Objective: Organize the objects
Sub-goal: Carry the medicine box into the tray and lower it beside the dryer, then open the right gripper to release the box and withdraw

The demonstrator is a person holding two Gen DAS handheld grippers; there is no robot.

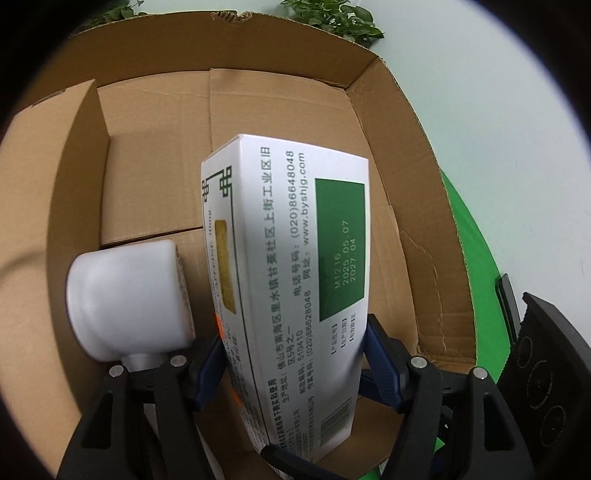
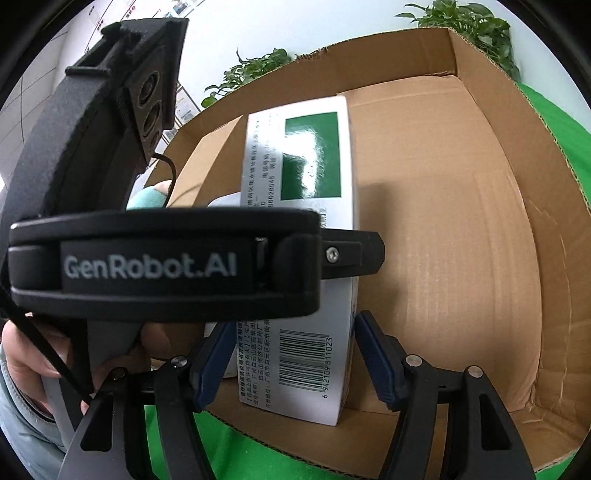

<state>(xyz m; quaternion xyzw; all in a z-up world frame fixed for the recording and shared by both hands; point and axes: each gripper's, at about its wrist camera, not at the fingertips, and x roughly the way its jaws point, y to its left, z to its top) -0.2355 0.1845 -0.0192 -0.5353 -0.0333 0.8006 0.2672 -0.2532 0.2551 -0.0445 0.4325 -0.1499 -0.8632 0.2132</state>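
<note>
Surface: a green cloth (image 2: 236, 454) lies under your work, showing below and to the right of the cardboard box (image 1: 417, 206). The open-topped box fills the view ahead of both claws, its flaps raised.

Room: a pale wall stands behind the box; leafy plants (image 1: 332, 18) rise above its far edge. In the right wrist view, framed pictures hang on the wall at far left.

Contents, left of your left gripper (image 1: 291, 358): a white plastic bottle (image 1: 125, 295) lies on its side on the box floor, neck toward you, close beside the left blue pad (image 1: 207, 369).

Between the pads: a white medicine carton (image 1: 295, 266) with green panel and printed dates, clenched at its near end by your left gripper. It points away from you into the box, tilted. Whether its far end touches the floor cannot be told.

Right of it: the box's right wall, and beyond it a part of your other device at the frame edge.

Right wrist view, left side: your left hand (image 2: 22, 350) wraps the black handle of the left device, which crosses in front of the carton.

Your right gripper (image 2: 291, 369): pads spread wide, released, to either side of the carton's barcode end; the right pad shows a gap, the left pad's contact cannot be told.
</note>
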